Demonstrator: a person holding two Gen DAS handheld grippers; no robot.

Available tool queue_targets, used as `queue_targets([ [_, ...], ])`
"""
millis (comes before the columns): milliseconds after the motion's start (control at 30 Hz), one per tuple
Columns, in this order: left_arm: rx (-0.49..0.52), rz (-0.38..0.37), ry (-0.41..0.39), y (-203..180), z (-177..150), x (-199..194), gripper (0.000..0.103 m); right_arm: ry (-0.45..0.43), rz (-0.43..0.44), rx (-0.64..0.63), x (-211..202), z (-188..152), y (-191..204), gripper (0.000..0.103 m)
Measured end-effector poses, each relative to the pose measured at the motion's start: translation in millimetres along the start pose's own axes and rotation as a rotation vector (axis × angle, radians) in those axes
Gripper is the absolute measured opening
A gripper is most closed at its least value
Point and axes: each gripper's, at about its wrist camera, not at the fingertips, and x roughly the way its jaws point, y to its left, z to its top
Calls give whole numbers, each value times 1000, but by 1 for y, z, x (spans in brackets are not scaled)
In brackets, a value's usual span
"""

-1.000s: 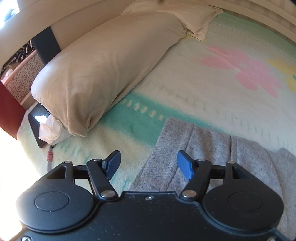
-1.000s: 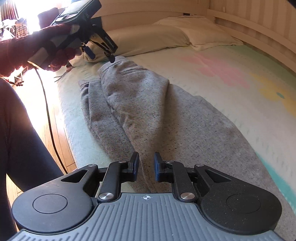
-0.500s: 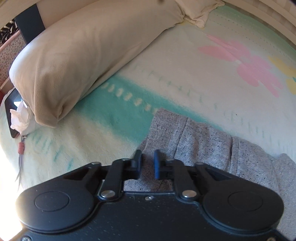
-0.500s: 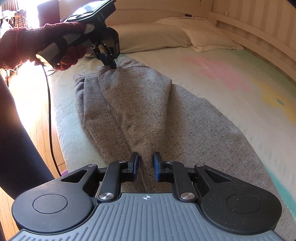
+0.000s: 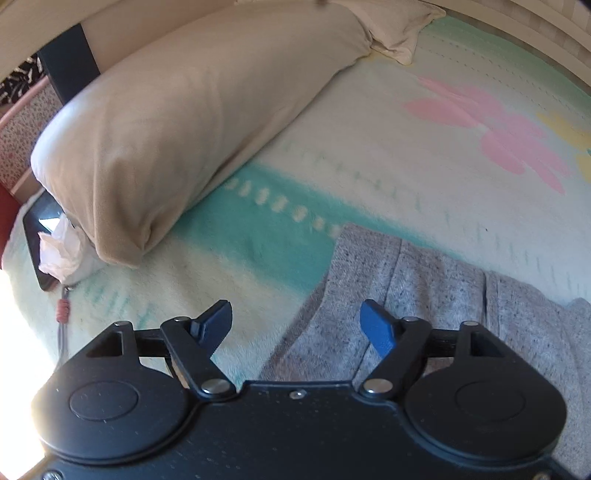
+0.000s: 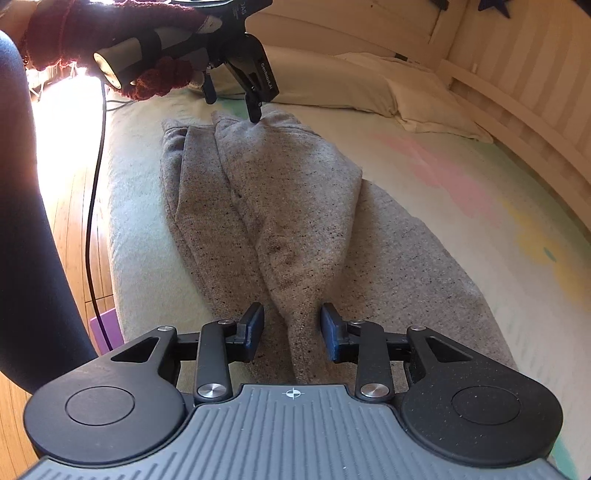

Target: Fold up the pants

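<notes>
2 tools are letting go: left tool (image 5: 295,321), at the pants' (image 6: 280,206) 12 o'clock end, and right tool (image 6: 291,328) both opening, fold laid.

- pants (image 6: 288,206): heather grey, dark flecks all over
- blanket (image 5: 369,177): pale cream, a turquoise band with a row of cream dashes, pink flower petals, yellow petals toward the far edge
- pillow (image 5: 177,122): plain beige; second pillow (image 6: 424,99) plain cream
- left gripper (image 5: 295,323): black body, blue pads
- right gripper (image 6: 292,332): black arms, ribbed grey top, dark blue pads
- sleeve (image 6: 92,29): dark red knit
- floor (image 6: 74,206): light wood planks
- tissue (image 5: 62,251): white, at the blanket's left edge beside a black tablet (image 5: 37,229)
</notes>
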Motion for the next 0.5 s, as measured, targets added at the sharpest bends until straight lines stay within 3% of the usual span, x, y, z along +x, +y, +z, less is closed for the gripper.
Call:
queue_targets([
  [233,-36,-49,19,-4,-6,-5,73,-18,-61,-12,5,3,-1,32],
  [333,-11,-69,24,-13,-7,-10,65,-23,-62,-1,6,4,-3,32],
  [500,29,-73,41,-22,-9,-13,63,-28,-56,18,7,4,-7,32],
])
